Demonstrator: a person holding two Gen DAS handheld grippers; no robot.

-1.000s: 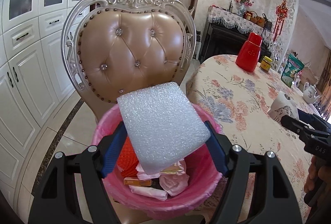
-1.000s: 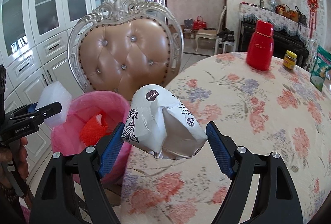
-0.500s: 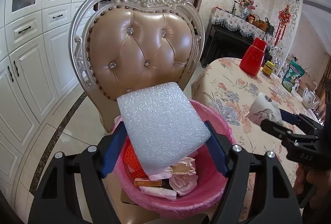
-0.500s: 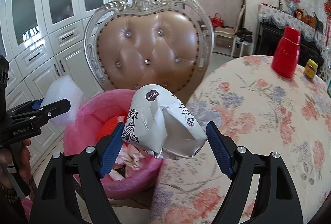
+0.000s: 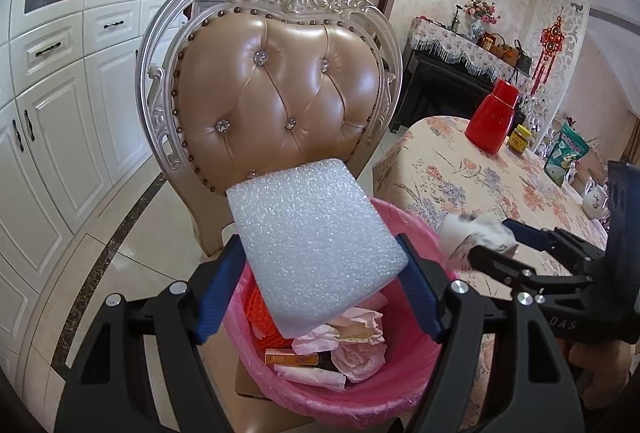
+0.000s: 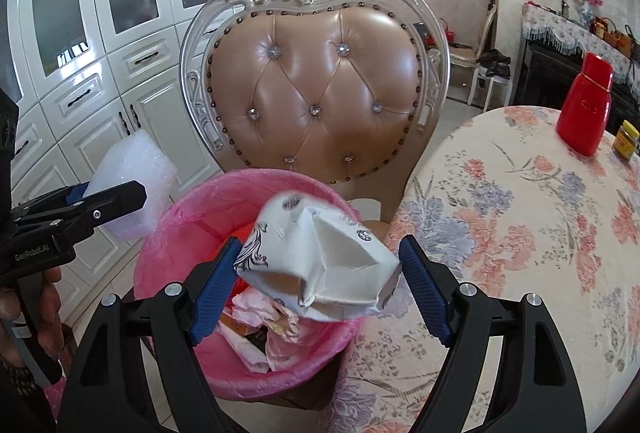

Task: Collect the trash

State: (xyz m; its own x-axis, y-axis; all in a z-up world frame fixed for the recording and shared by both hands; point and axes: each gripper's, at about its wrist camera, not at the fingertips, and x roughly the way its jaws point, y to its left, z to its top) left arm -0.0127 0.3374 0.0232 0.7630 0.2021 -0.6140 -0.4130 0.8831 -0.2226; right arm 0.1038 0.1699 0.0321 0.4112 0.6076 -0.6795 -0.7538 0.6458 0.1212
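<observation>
**Kid:** Trash! Where is it all?

**Helper:** Some is right up close. The left gripper (image 5: 320,287) has its two blue pads pressed on the sides of a white foam block (image 5: 312,245). It holds the foam over the pink bin (image 5: 408,385), so the foam can fall straight in when the pads let go.

**Kid:** And the other one?

**Helper:** The right gripper (image 6: 320,287) is clamped on a crumpled white paper bag (image 6: 320,265) with black drawings on it. The bag hangs over the bin's near edge. I think it is held there for the same reason: open up, and it drops in.

**Kid:** What is in the bin now?

**Helper:** Pink tissue (image 5: 356,357), something orange (image 5: 264,313) and a small flat box (image 5: 290,357). The bin has a pink liner, so the mess stays in one bag. It is not full, so I think both things can fit.

**Kid:** Why is the bin there?

**Helper:** It sits just beside the table (image 6: 520,233) with the flower cloth. That keeps the trip from table to bin short.

**Kid:** What is behind it?

**Helper:** A big tan chair (image 6: 316,93) with shiny buttons. Farther back on the table stand a red bottle (image 6: 586,105) and a little jar (image 6: 626,139). They stand up neatly, well apart from the bin, so I guess they are not trash.
</observation>
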